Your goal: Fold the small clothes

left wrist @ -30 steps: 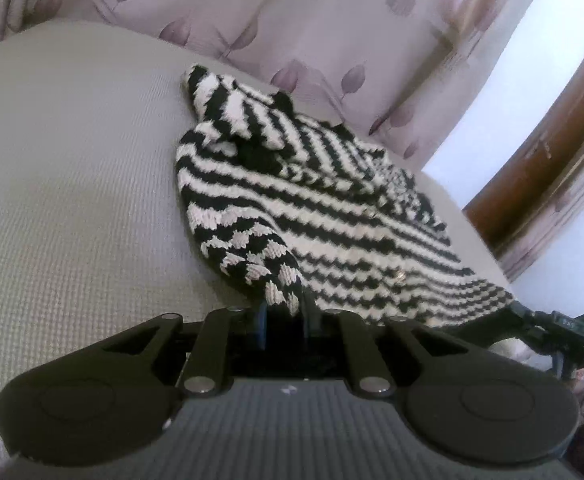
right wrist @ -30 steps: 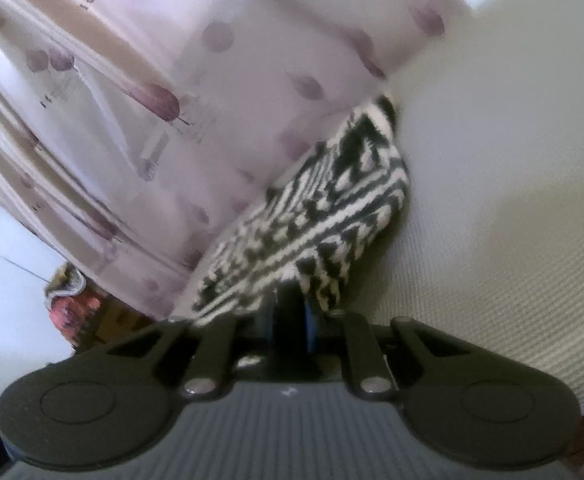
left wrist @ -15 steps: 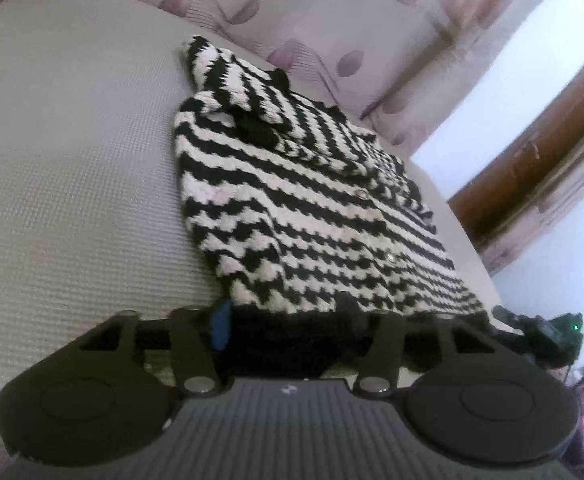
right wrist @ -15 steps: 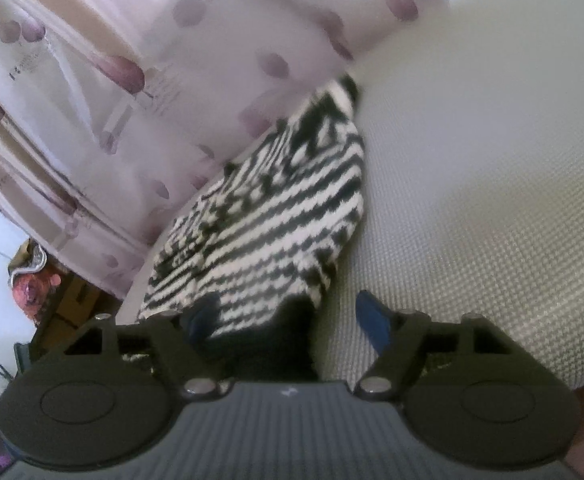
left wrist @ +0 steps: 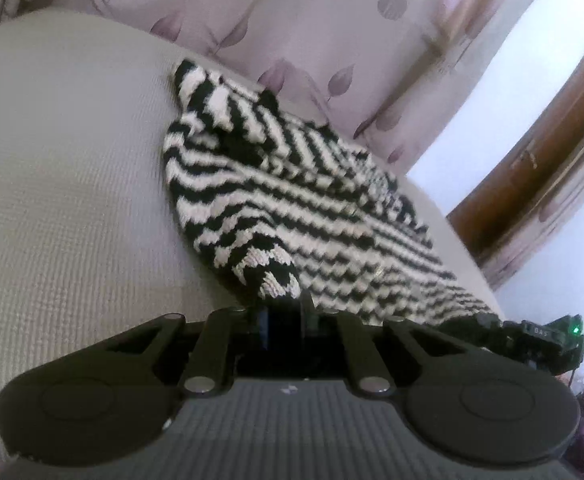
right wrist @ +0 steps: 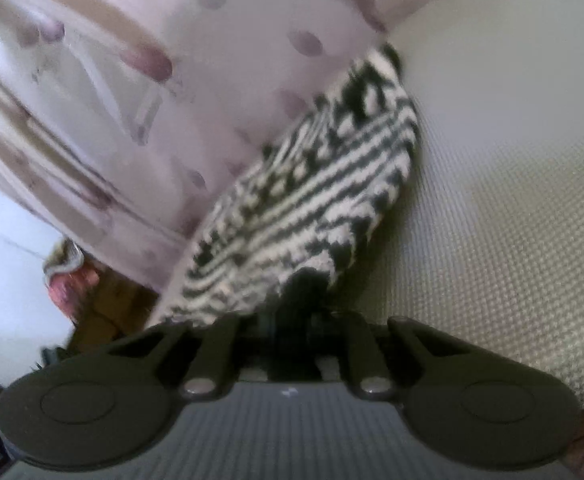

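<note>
A small black-and-white striped knit sweater [left wrist: 292, 200] lies on a cream textured surface [left wrist: 71, 180]. My left gripper [left wrist: 285, 312] is shut on the sweater's near hem corner, which bunches up between the fingers. In the right wrist view the same sweater [right wrist: 312, 200] runs away from my right gripper [right wrist: 304, 308], which is shut on the other hem corner. The right gripper also shows at the far right of the left wrist view [left wrist: 540, 336]. The fingertips are hidden by knit fabric.
A pink curtain with purple leaf print [left wrist: 292, 32] hangs behind the surface and also shows in the right wrist view [right wrist: 131, 80]. A brown wooden frame [left wrist: 540, 184] stands at the right. Clutter [right wrist: 71, 280] lies low at the left beyond the edge.
Half a second ago both grippers were open around the hem. Now both have shut on the hem corners and lifted the fabric slightly.
</note>
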